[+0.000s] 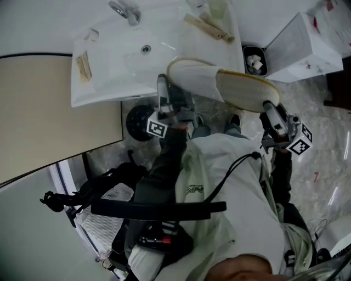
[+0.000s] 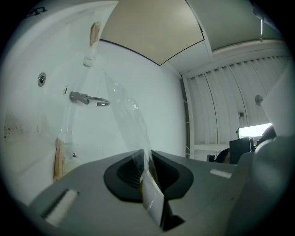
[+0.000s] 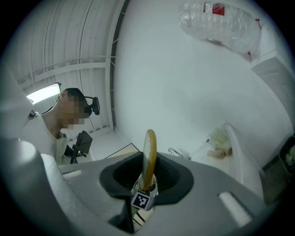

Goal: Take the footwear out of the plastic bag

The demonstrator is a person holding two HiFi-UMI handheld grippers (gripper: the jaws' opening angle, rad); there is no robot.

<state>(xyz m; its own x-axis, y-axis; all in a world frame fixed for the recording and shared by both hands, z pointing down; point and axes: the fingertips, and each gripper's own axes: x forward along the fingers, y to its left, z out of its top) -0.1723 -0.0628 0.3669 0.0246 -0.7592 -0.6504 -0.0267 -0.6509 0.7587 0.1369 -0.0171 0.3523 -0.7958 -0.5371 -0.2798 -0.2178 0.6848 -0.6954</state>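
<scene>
The footwear (a pale slipper with a yellowish sole edge, or perhaps a flat pair; the views did not settle which) hung in the air between the two tools, above the front edge of the sink bench; its long axis ran crosswise in the head view, from the left tool to the right tool. The right tool was the one on it; in the right gripper view its jaws stood narrow and clamped on the sole's thin yellow edge, which stood up from between them. The left tool was closed almost fully, pinching only a fold of the clear plastic bag, whose film rose away from the jaws; no slipper showed between them. So the footwear lay out to the side of the left tool and in the grip of the right tool; judging from that, the coming move turned on drawing the two apart along the long axis, bag one way and slipper the other.

Below lay a white basin with a tap and a few wrapped toiletries along its rim; a small bin stood beside it on a grey marbled floor; a beige panel filled the left of the head view; the walls were plain white.
</scene>
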